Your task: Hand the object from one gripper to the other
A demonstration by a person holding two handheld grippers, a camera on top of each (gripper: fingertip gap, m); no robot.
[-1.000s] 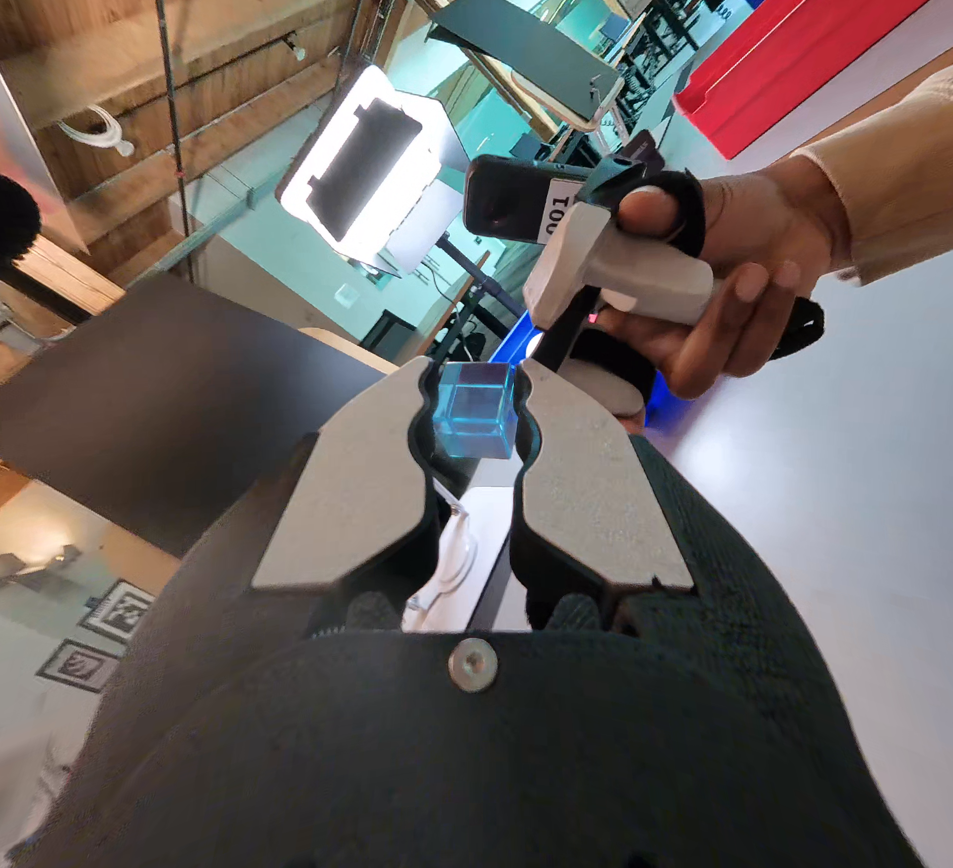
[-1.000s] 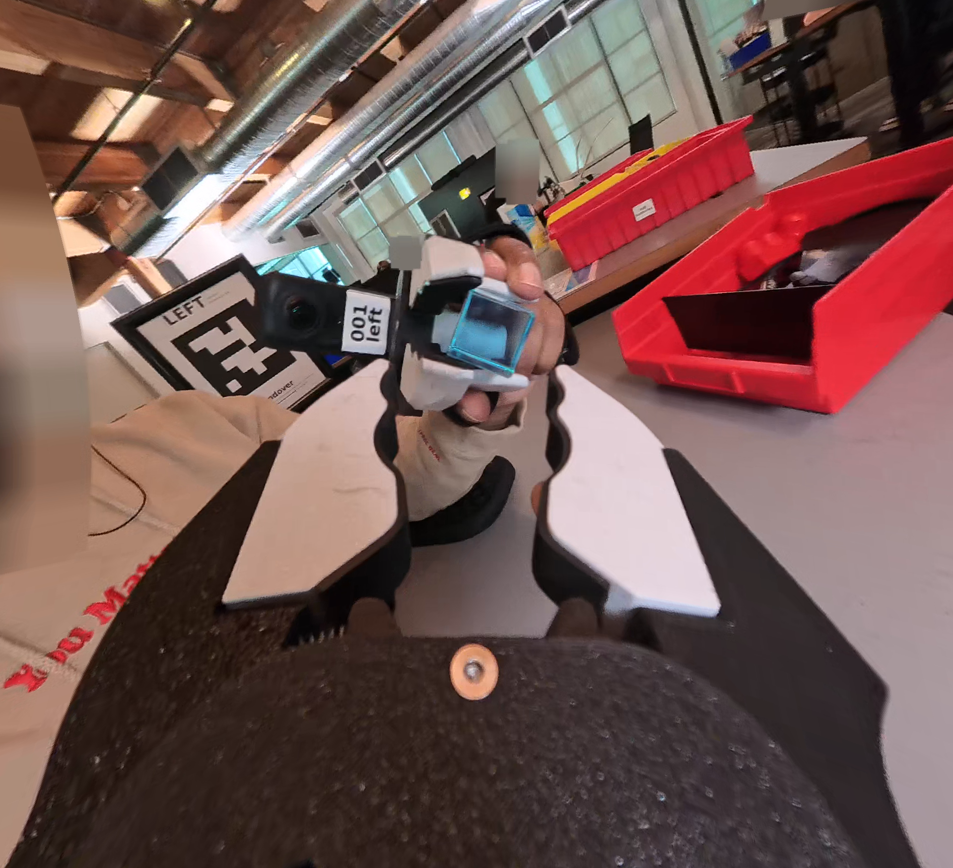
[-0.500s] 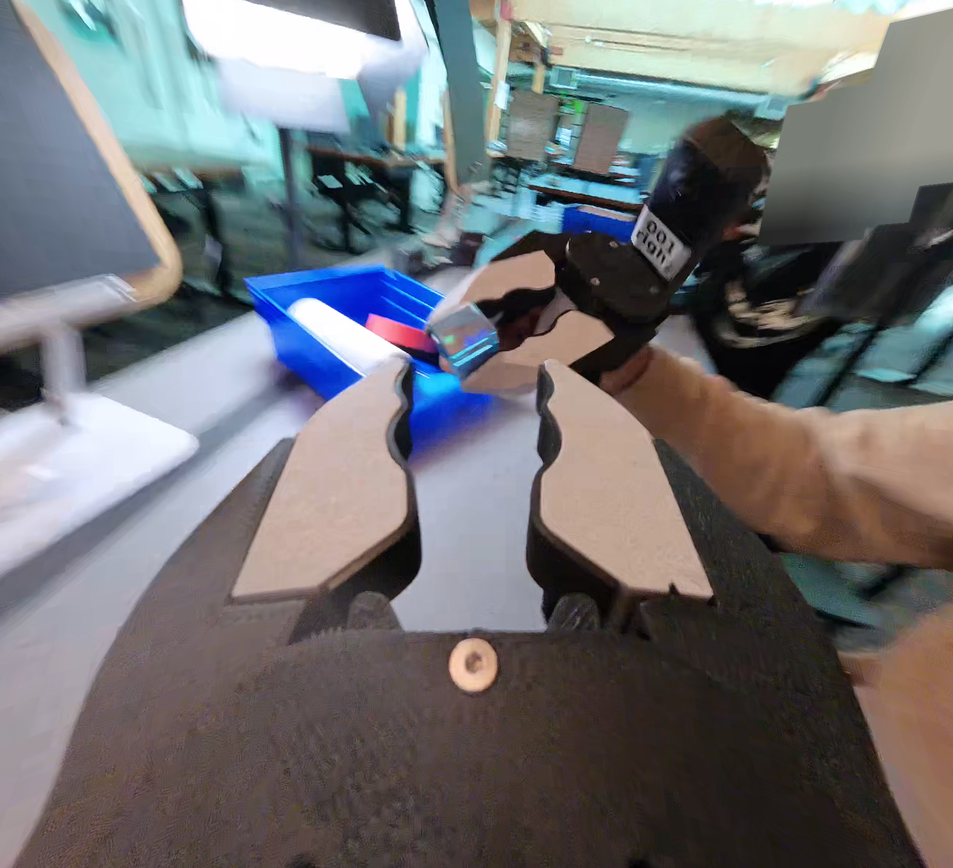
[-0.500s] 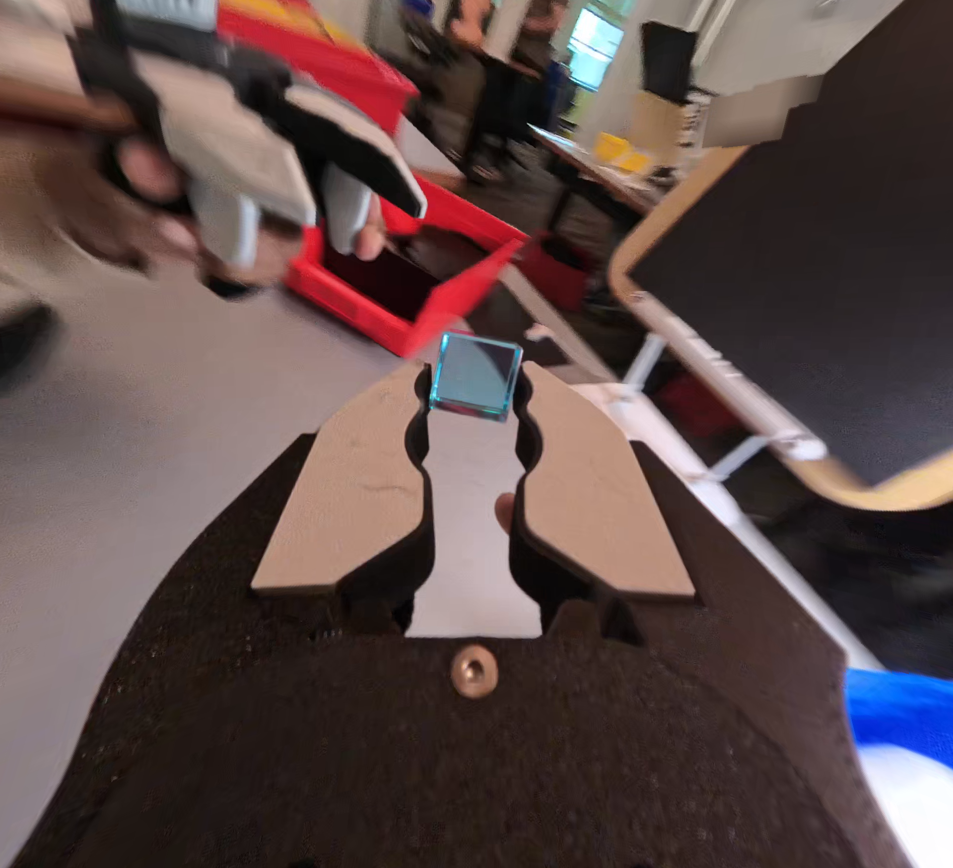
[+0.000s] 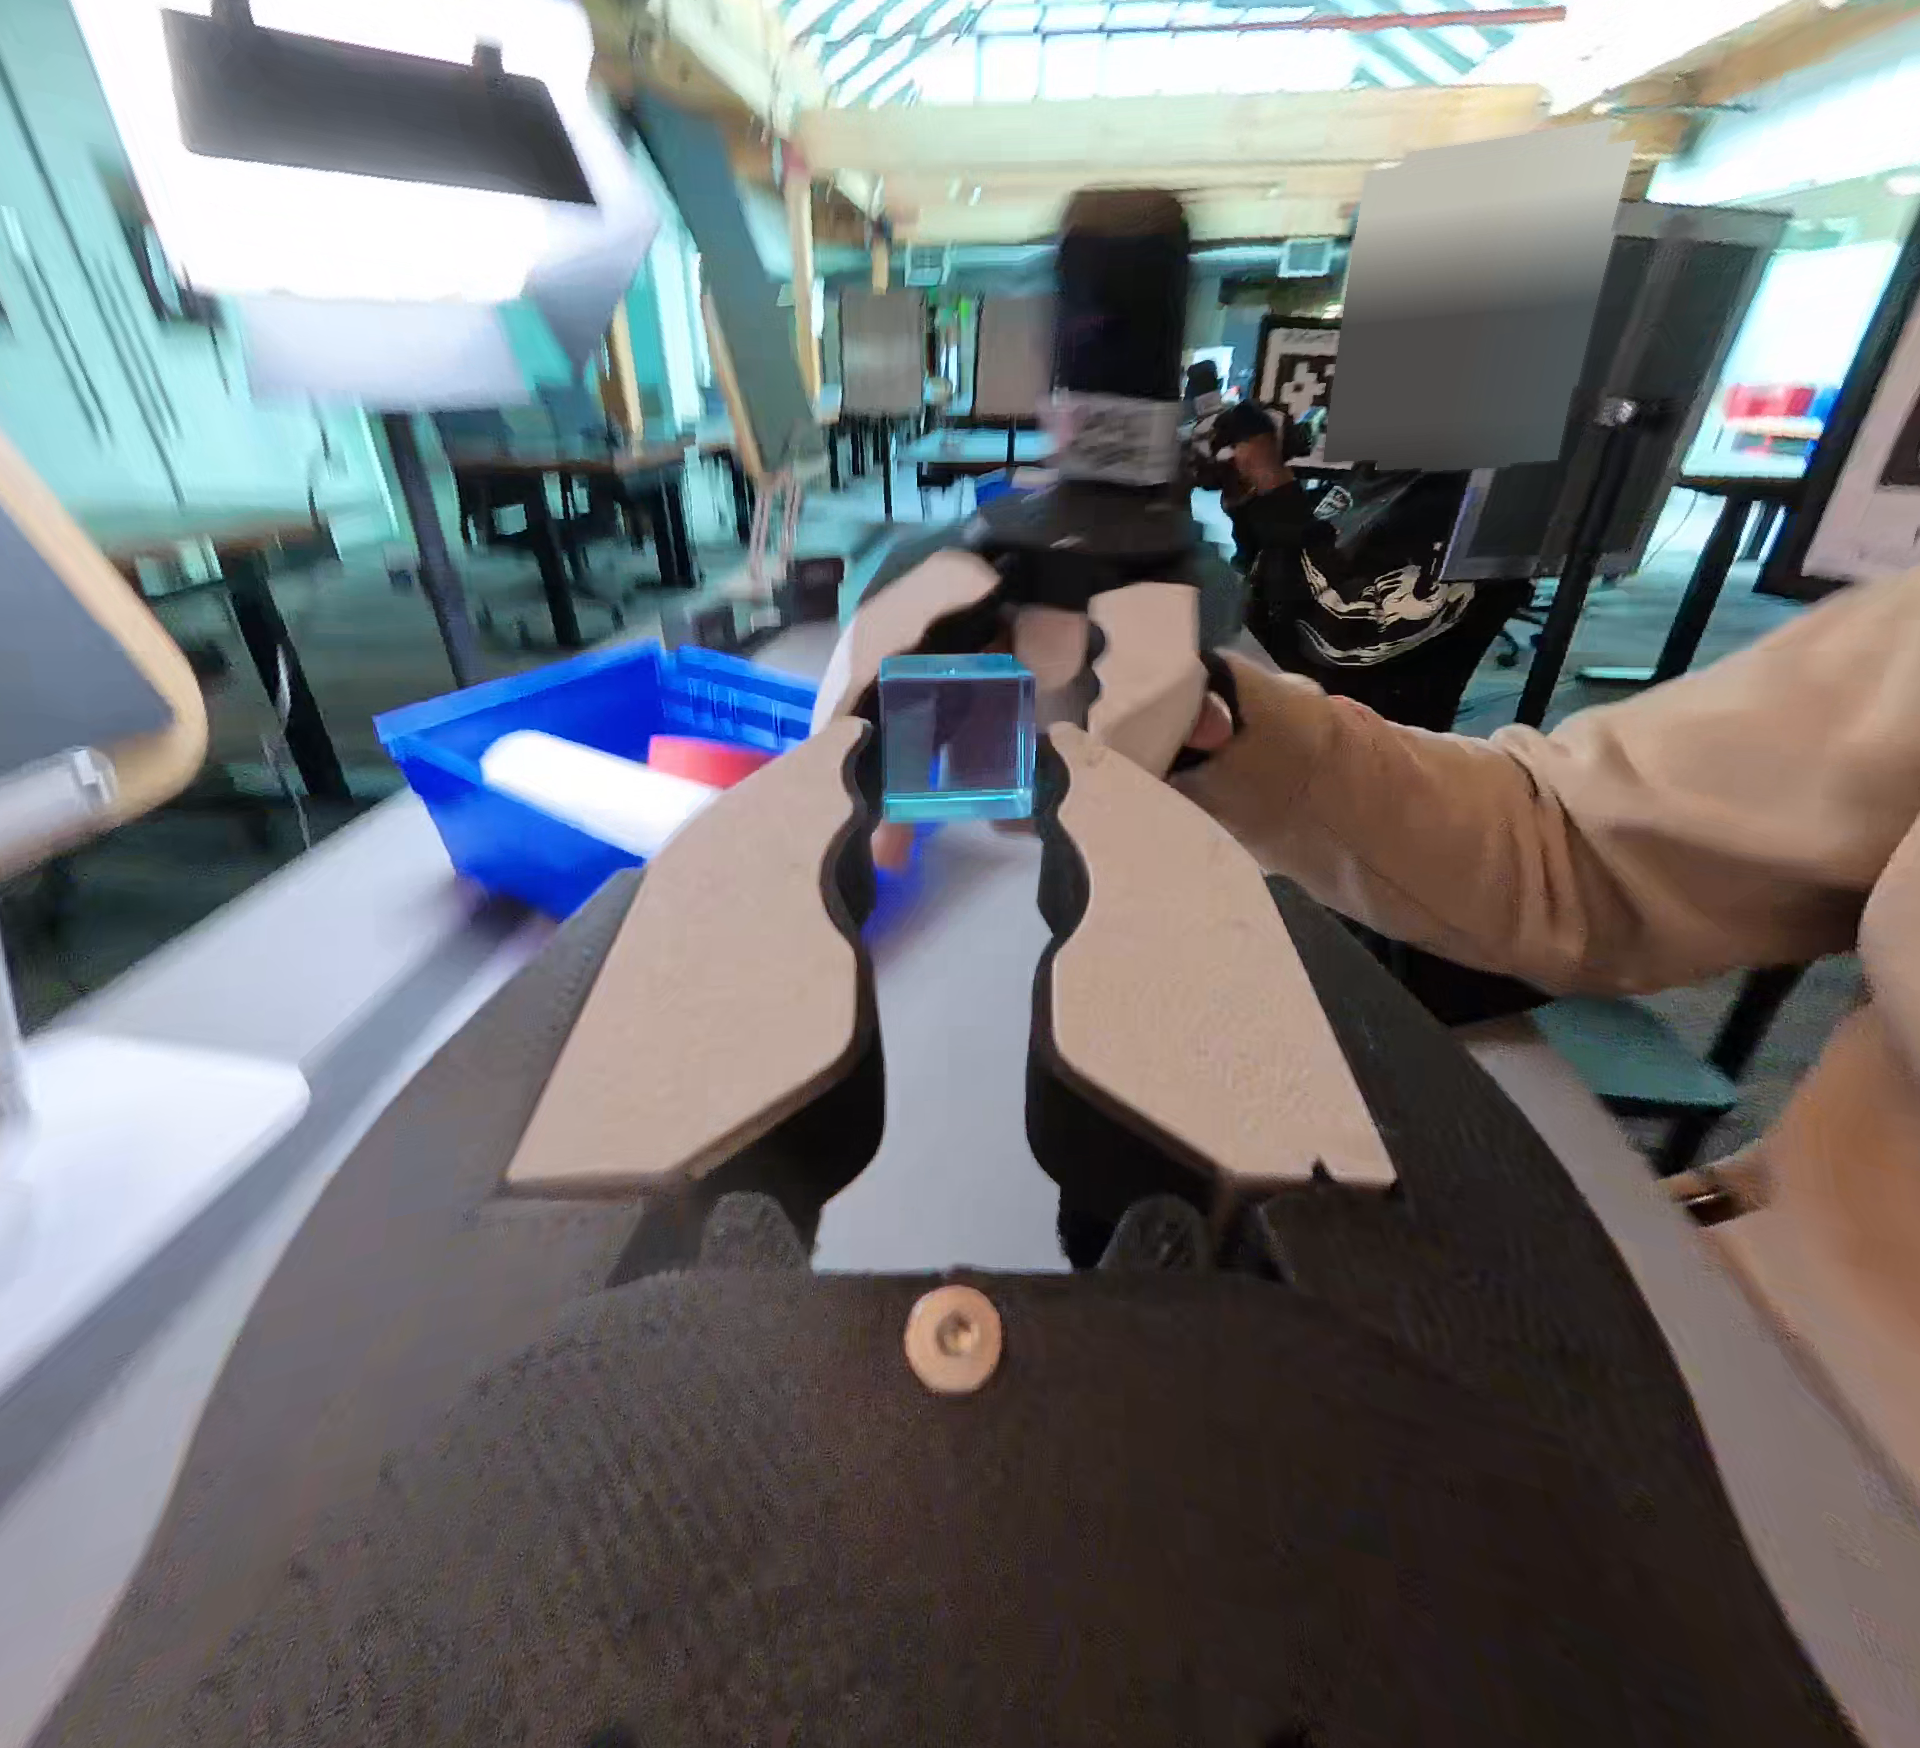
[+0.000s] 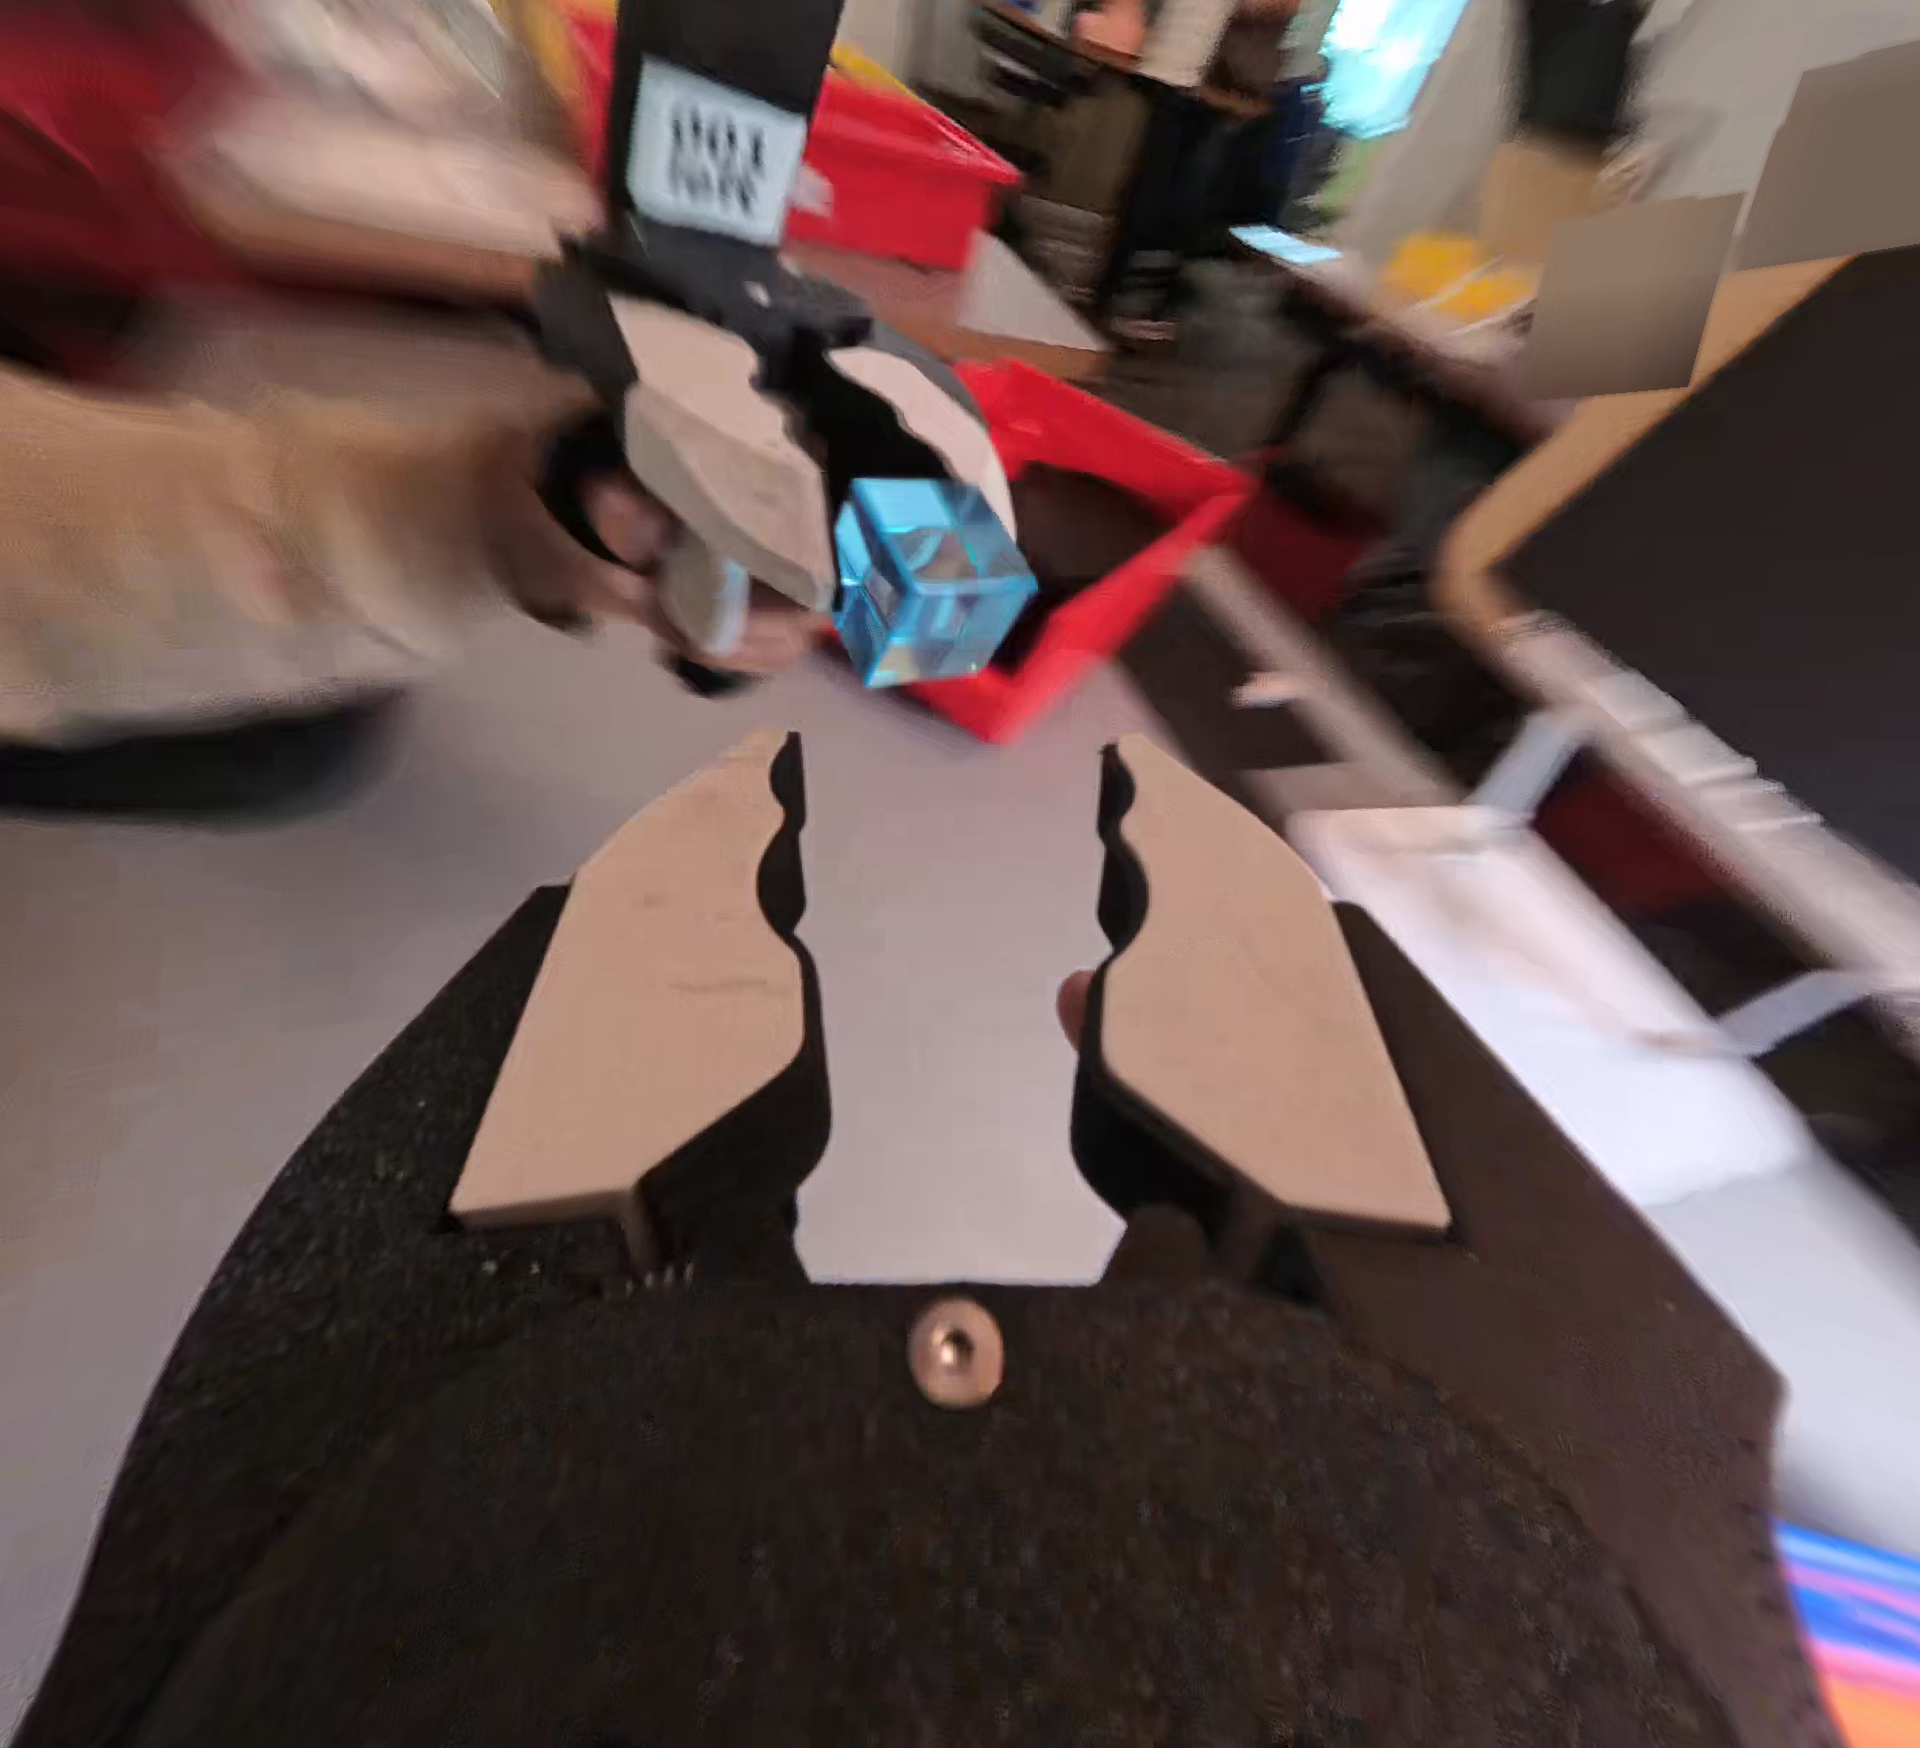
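Observation:
A clear blue cube (image 5: 956, 742) sits between the tips of my left gripper (image 5: 951, 748), which is shut on it. My right gripper (image 5: 1029, 659) faces it just beyond the cube, jaws apart and not touching it, held by a hand in a beige sleeve (image 5: 1507, 825). In the right wrist view my right gripper (image 6: 951, 763) is open and empty above the grey table (image 6: 260, 971). The left gripper (image 6: 914, 555) is ahead and slightly above it, holding the cube (image 6: 935, 597) clear of my right fingertips.
A blue bin (image 5: 540, 763) with a white roll and a red item stands at the table's far left edge. A red bin (image 6: 1091, 618) lies behind the cube. A lit panel (image 5: 343, 140) on a stand and a black board (image 6: 1714, 503) flank the table.
One second ago the left gripper held the cube; half a second ago the right one held it. Now the left holds it again and the right has opened and drawn back.

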